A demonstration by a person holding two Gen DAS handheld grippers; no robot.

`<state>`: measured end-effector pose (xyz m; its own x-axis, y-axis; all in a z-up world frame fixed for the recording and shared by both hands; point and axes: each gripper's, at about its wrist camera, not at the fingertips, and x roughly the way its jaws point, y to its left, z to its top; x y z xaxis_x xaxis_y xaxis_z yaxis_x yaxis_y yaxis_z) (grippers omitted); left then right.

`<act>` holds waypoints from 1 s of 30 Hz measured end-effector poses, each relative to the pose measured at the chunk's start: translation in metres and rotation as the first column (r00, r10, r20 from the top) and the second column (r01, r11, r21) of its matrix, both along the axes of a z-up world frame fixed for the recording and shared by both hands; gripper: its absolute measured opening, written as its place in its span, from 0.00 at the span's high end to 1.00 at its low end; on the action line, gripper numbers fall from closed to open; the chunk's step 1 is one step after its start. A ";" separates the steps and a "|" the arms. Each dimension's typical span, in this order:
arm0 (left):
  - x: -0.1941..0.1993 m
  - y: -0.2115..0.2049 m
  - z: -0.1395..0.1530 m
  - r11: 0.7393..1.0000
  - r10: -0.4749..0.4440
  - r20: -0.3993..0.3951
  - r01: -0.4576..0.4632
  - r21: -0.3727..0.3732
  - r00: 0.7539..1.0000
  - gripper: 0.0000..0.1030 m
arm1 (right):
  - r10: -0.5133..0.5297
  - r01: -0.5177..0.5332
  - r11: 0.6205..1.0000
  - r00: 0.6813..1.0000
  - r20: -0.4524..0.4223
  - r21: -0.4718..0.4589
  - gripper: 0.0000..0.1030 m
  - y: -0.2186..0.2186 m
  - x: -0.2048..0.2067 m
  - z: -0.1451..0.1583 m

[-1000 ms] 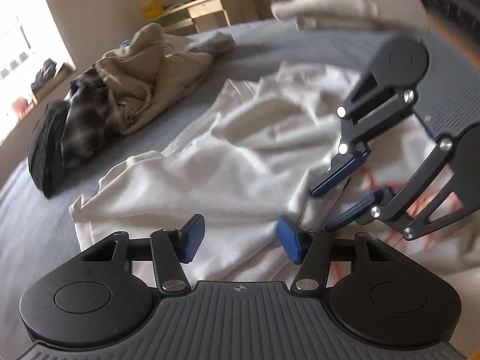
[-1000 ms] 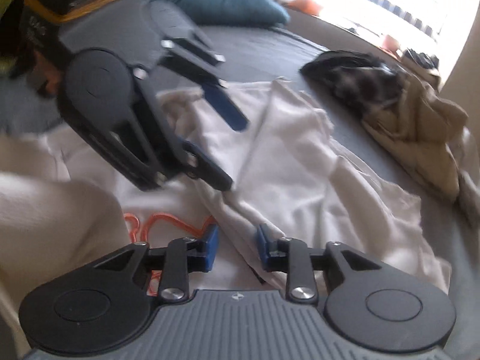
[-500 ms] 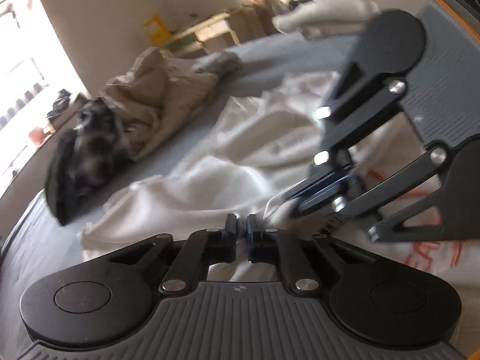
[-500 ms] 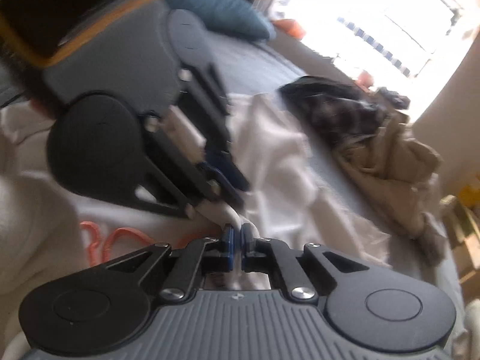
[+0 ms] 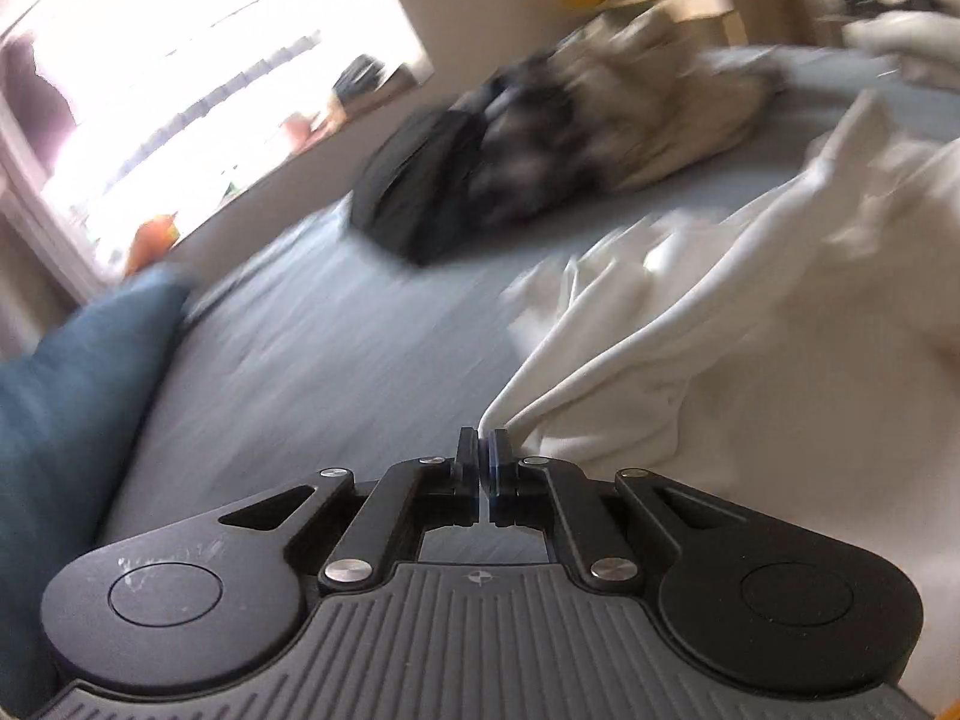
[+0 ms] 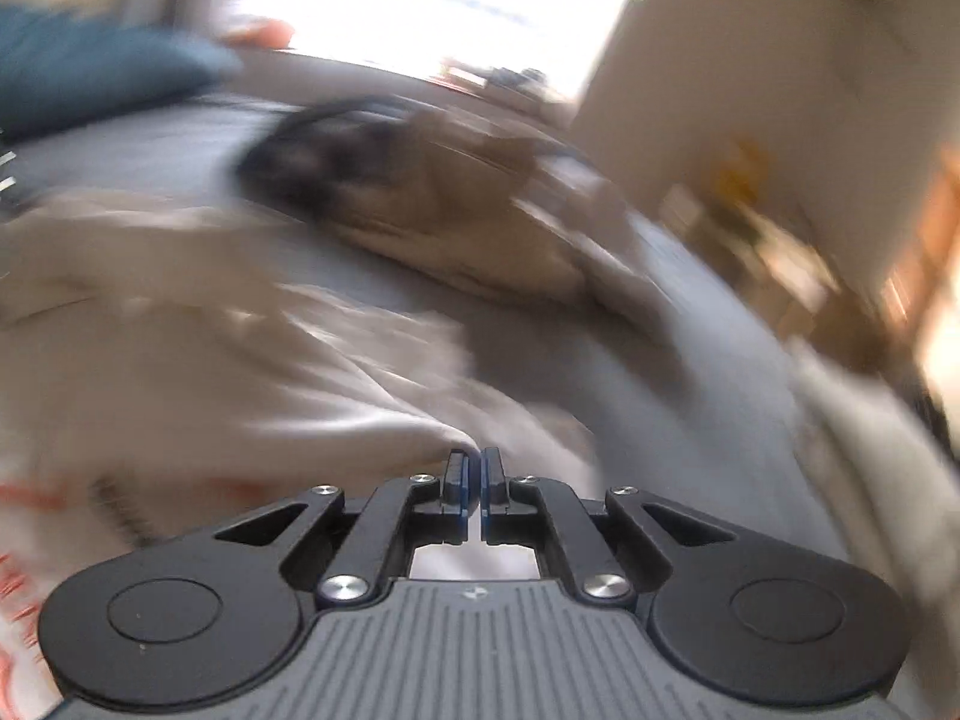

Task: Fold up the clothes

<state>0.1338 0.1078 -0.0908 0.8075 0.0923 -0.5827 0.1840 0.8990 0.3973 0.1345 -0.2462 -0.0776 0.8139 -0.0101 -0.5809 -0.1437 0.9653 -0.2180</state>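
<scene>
Left wrist view: my left gripper is pinched tight on an edge of the white shirt, with no gap between the fingers. The shirt trails off to the right, rumpled and partly lifted over the grey bed. A dark and tan pile sits further back, well apart, and a blue pillow lies at the left. I think the bite is thin; a sharp tug could slip the cloth out, or drag it crooked.

Right wrist view: heavily blurred. My right gripper is also closed, with pale shirt fabric drawn to its tips; orange print shows at lower left. If my two hands pull unevenly, I'd expect a skewed fold.

I see no containers in either view; everything lies loose on the bed.
</scene>
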 end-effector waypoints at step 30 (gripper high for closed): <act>0.092 -0.006 -0.013 0.916 -0.090 -0.221 -0.006 -0.401 0.971 0.22 | 0.305 0.136 0.597 0.873 -0.380 0.791 0.29 -0.104 0.111 -0.047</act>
<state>0.2259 0.1020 -0.1034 0.6447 -0.2161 -0.7332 0.2677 0.9623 -0.0481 0.2455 -0.3501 -0.1244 0.4375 0.6734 -0.5959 -0.0965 0.6940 0.7134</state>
